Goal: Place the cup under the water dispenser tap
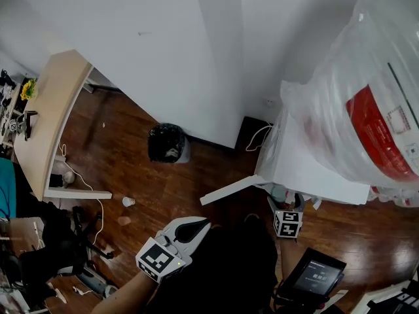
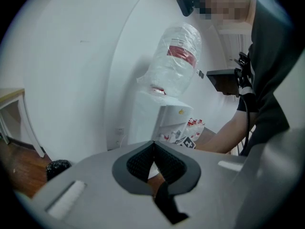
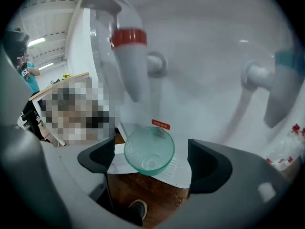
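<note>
Cup (image 3: 149,150) is sitting at 6 o'clock from the tap (image 3: 129,63), untouched inside my wide-apart right gripper (image 3: 153,163), so I'm aiming to back straight out; left gripper (image 2: 153,149) is pinched together.

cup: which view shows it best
Right gripper view: the cup sits whole and close between the open jaws of the right gripper, below the red tap. Head view shows at most a sliver under the top of the dispenser; left gripper view shows the dispenser, no cup.
</note>
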Available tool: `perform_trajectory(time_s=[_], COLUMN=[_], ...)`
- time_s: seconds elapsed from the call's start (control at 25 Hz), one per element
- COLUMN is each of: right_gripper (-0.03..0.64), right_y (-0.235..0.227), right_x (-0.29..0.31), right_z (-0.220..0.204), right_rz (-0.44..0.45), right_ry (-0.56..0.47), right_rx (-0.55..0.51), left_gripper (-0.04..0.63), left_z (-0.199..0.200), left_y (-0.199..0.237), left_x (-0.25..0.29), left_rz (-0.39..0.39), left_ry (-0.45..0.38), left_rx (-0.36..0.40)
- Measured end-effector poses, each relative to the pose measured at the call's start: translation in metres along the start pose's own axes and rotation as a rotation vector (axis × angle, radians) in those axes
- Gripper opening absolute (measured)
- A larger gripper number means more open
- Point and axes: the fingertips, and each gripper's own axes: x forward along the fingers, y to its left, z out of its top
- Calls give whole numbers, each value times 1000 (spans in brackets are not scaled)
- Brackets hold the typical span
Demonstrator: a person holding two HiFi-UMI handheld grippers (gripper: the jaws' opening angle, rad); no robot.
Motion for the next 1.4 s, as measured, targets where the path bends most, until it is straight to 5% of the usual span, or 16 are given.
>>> perform_trajectory(time_s=[0.44,0.64,0.76,0.84,1.4], right_gripper=[367,222,45,9,2], right_y=[55,76,81,83,90], right_x=[-149,-210,-251,-275,-397], right_z=[42,81,107,131,216], right_rz=[153,170,157,171,277], right_ry=[87,-12,-81,-137,-342], right_rx=[-26,-33,-12,-2,-83], left_gripper=[2,2,21,21,35], left_z=[77,79,73,75,122], left_y=[-46,-46,-45,-49,-122], left_x=[-51,-56,-62,-63,-65], left_rz=[-91,-126,-131,-153,-150], left_ry=[-88,-162,-203,-221,-265], left_rx=[-37,-71,-102,-99,-2])
